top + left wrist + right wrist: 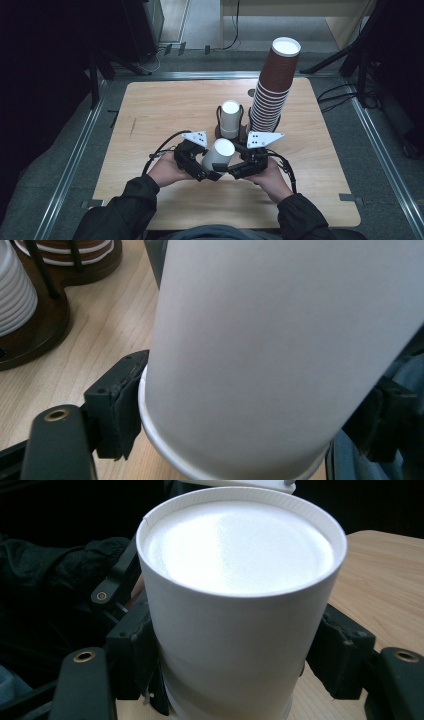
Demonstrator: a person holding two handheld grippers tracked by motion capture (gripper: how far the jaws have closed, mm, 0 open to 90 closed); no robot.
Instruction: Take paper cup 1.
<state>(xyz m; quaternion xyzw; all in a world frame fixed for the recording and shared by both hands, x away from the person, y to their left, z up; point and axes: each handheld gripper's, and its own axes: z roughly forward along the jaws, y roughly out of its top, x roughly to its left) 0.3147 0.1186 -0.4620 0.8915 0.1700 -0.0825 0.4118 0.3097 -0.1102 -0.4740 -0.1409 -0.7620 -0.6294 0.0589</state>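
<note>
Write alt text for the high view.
A person's two hand-held grippers, left gripper and right gripper, clasp an upside-down white paper cup between them over a wooden table. Behind stand a wooden cup holder with another white cup and a tall brown cup stack.

High view is looking forward and down over the desk [165,105]. Both claw views are sitting very close, facing the same white cup [270,355] from opposite sides.
</note>
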